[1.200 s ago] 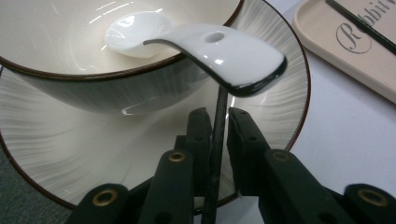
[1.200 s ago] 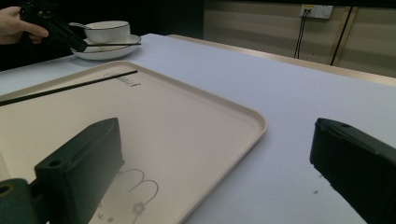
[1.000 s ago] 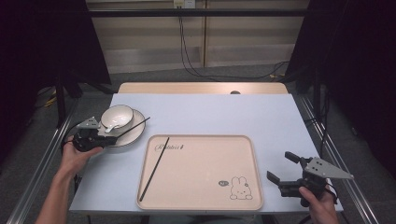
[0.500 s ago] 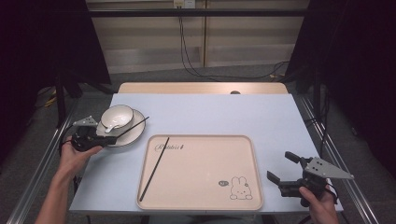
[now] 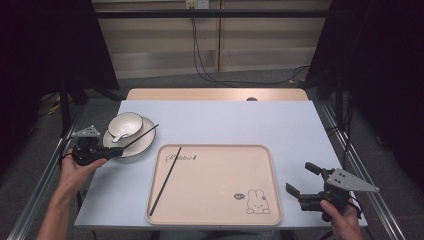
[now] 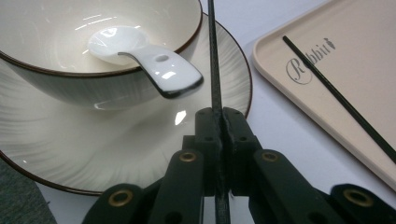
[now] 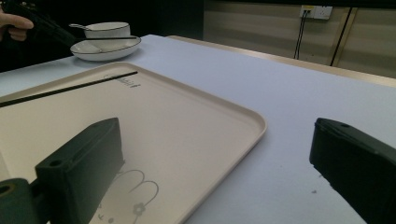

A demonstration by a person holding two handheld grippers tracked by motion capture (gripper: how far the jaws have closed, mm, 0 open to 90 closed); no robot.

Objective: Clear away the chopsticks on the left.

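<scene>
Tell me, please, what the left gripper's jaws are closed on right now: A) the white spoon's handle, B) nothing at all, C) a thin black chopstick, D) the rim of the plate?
C: in the left gripper view, the left gripper has its jaws pressed together on a black chopstick that runs over the plate, clear of the spoon in the bowl.

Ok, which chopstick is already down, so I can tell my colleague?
Find the beige rectangular tray with the rabbit print. The thin black chopstick lies diagonally across its left side, free; its twin is clamped in the left tool over the white plate.
</scene>
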